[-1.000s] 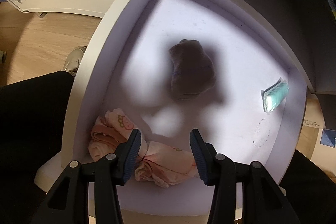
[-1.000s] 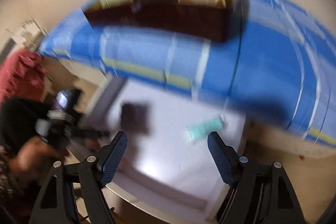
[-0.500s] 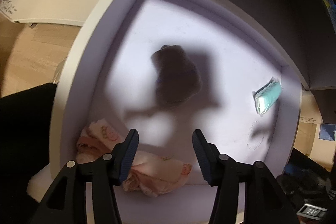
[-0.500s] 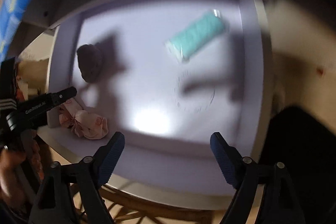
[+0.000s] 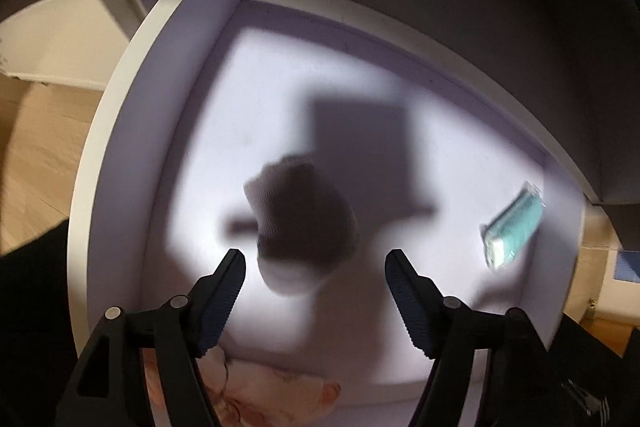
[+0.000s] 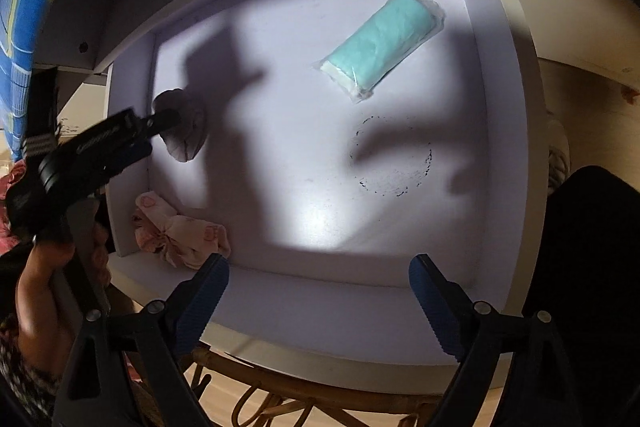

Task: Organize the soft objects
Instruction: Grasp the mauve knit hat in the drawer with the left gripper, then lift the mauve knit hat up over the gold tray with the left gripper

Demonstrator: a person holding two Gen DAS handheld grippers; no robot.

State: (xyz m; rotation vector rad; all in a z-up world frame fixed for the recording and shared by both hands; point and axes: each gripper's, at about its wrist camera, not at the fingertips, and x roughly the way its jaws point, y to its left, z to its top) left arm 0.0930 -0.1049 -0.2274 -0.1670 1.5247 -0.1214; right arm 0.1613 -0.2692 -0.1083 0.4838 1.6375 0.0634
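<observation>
Drawer (image 6: 496,131), sorting step: left claw (image 5: 314,267) just opened, empty, above grey sock (image 5: 300,223) mid-frame; right claw (image 6: 318,281) apart, empty; next, descend and clamp sock.

Matt white drawer (image 6: 516,131); glossy plastic-wrapped teal pack (image 6: 382,43); ribbed knit sock (image 5: 304,223).

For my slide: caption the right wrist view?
Open right gripper above white drawer holding teal plastic-wrapped roll, grey sock bundle, pink patterned cloth.
</observation>
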